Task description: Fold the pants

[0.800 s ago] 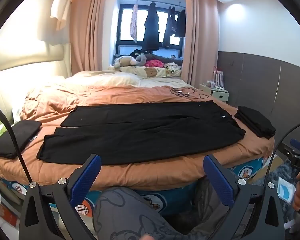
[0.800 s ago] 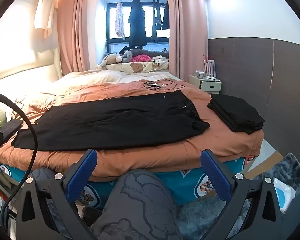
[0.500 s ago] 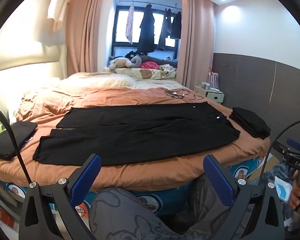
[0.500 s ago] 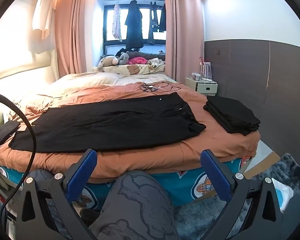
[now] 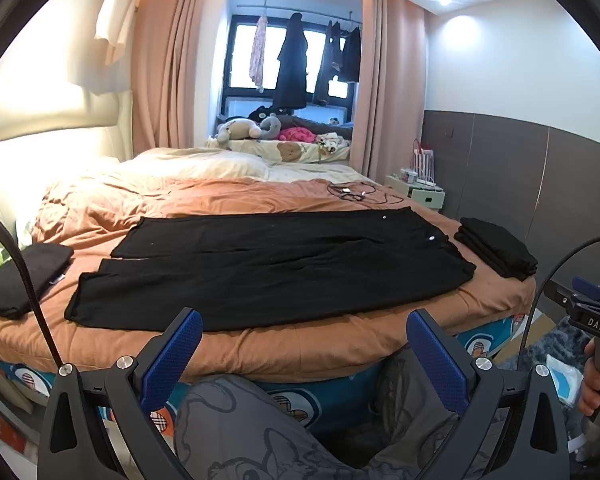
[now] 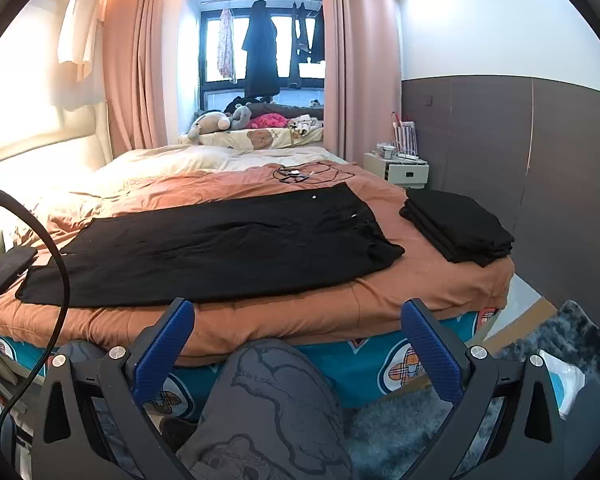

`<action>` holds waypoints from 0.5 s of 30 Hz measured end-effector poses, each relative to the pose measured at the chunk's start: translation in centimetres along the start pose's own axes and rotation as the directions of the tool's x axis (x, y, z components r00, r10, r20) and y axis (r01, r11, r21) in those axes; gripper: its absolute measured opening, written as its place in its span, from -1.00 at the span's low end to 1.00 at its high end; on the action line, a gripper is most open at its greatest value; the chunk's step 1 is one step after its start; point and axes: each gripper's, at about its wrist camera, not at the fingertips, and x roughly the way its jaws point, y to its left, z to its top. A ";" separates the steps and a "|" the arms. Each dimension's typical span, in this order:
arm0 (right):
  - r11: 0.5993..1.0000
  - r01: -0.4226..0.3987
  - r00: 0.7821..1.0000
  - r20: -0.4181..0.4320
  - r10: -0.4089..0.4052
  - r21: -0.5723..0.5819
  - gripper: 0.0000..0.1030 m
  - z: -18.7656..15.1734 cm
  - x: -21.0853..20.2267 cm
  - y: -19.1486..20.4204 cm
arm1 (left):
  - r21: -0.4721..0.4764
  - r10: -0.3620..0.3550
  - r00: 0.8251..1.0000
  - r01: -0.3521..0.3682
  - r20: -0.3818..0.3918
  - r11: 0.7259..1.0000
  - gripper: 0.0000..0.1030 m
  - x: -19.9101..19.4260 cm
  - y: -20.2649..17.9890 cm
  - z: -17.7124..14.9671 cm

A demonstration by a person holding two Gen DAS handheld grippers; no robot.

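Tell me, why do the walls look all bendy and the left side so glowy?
Both wrist views use fisheye lenses, so edges curve. Left wrist view: the headboard wall is washed out by glare. Right wrist view: same glare on the left; the black pants stay sharp.

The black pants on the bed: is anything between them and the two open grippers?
Nothing visible. The pants lie flat on the orange blanket, and only bare blanket separates them from the left gripper and right gripper. The person's knee sits below both.
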 end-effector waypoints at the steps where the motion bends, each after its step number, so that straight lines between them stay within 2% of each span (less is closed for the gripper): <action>1: 1.000 0.002 1.000 0.002 -0.002 -0.003 1.00 0.0 0.0 0.0 | 0.000 -0.003 1.000 0.003 0.000 1.000 1.00 -0.1 0.0 -0.1; 15: 1.000 0.008 1.000 0.005 -0.008 0.003 1.00 -0.5 0.7 -0.9 | -0.004 -0.013 1.000 0.013 -0.003 1.000 1.00 -0.2 0.1 -0.6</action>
